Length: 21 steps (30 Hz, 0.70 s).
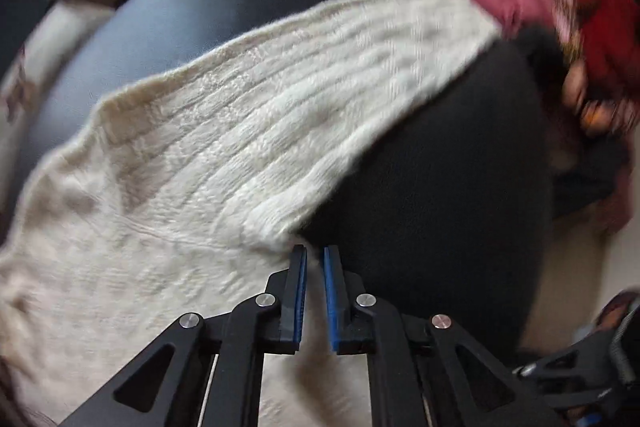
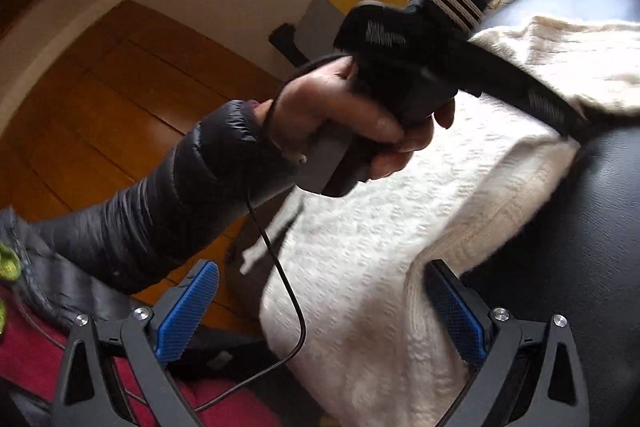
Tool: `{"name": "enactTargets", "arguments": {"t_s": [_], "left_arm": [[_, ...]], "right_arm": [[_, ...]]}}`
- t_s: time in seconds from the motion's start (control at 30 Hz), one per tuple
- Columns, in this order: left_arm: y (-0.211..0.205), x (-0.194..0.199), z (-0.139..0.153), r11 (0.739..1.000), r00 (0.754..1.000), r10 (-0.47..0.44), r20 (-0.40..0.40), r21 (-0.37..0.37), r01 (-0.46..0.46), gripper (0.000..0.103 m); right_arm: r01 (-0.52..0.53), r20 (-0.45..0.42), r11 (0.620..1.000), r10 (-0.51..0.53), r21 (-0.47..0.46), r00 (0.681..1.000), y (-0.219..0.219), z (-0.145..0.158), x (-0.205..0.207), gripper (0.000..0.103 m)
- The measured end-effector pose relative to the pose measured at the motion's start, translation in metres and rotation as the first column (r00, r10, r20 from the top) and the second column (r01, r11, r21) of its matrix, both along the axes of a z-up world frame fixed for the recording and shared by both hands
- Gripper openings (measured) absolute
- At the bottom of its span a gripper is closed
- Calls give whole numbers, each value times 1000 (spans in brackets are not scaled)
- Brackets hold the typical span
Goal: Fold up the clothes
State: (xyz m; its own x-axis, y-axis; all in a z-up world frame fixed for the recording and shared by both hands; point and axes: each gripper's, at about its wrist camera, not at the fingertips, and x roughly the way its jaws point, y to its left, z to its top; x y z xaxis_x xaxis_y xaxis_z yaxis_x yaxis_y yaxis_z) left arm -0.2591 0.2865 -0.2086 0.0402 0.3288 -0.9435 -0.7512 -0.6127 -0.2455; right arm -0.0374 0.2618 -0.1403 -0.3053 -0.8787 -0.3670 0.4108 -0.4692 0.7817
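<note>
Folding a Cream Knit Over a Dark Cushion

Draped across a dark padded surface (image 1: 440, 187), a cream knitted sweater (image 1: 240, 131) was seen, its sleeve running up and to the right from the left gripper (image 1: 315, 259). That gripper was nearly clenched, a sliver of the knit's edge apparently pinched at its tips, though blur left the hold uncertain. The right gripper (image 2: 320, 307) was spread wide and held nothing, with the sweater body (image 2: 360, 247) lying between and ahead of its fingers. The left hand (image 2: 340, 115) was seen farther along the garment. The sleeve was judged nearer the left gripper, so the fold was likely to be led from there.
</note>
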Motion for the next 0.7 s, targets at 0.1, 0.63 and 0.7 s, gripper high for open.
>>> {"name": "enactTargets", "arguments": {"t_s": [0.1, 0.63, 0.7], "left_arm": [[-23, -19, -19, 970, 967, 174, 188, 136, -201, 7], [-109, 26, 0, 930, 955, 268, 123, 226, -290, 12], [-98, 33, -5, 941, 961, 257, 107, 200, -274, 12]], "right_arm": [[60, 64, 990, -68, 130, 996, 14, -9, 13, 103], [-6, 148, 902, -65, 431, 987, -42, -31, -12, 103], [11, 133, 892, -80, 452, 988, -38, -31, -6, 103]]}}
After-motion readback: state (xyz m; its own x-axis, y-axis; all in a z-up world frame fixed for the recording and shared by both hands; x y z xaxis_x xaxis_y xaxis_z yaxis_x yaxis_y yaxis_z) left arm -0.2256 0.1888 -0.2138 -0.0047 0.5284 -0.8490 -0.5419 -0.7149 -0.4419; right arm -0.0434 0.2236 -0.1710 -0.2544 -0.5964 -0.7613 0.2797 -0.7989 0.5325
